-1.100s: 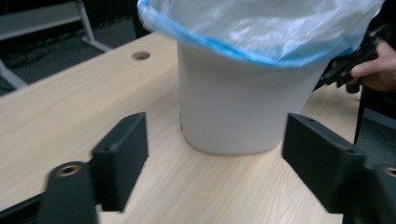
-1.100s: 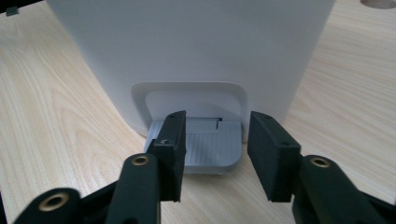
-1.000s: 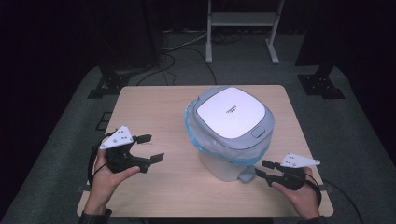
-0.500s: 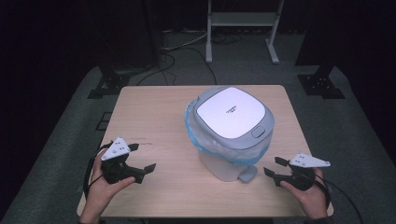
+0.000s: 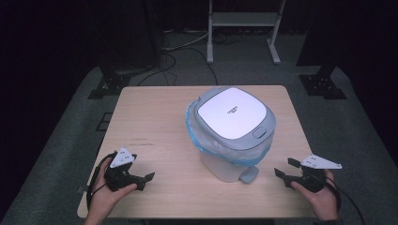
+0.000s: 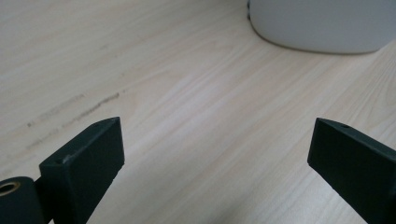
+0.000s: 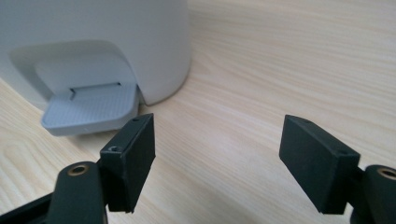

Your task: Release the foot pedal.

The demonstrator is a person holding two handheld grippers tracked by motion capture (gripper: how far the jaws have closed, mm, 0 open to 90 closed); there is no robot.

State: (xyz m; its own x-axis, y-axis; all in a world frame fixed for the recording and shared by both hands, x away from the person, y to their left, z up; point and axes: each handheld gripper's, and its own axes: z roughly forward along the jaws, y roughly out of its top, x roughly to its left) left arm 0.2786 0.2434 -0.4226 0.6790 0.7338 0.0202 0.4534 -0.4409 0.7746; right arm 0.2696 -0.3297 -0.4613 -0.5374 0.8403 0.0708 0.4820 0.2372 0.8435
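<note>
Table [image 5: 155, 117]: bin [image 5: 231, 136] between parted jaws.

We see a light wooden counter [image 5: 155, 117] with rounded corners, standing on a grey carpeted floor [image 5: 70, 136] in a dark room. On the counter, right of centre, stands a white pedal bin [image 5: 230, 140] with a closed white-and-grey lid, a blue liner bag bunched under the lid's rim, and a grey foot pedal [image 7: 88, 109] at its base, just above the wood. A faint dark scuff mark [image 5: 141, 140] runs across the wood left of the bin.
</note>
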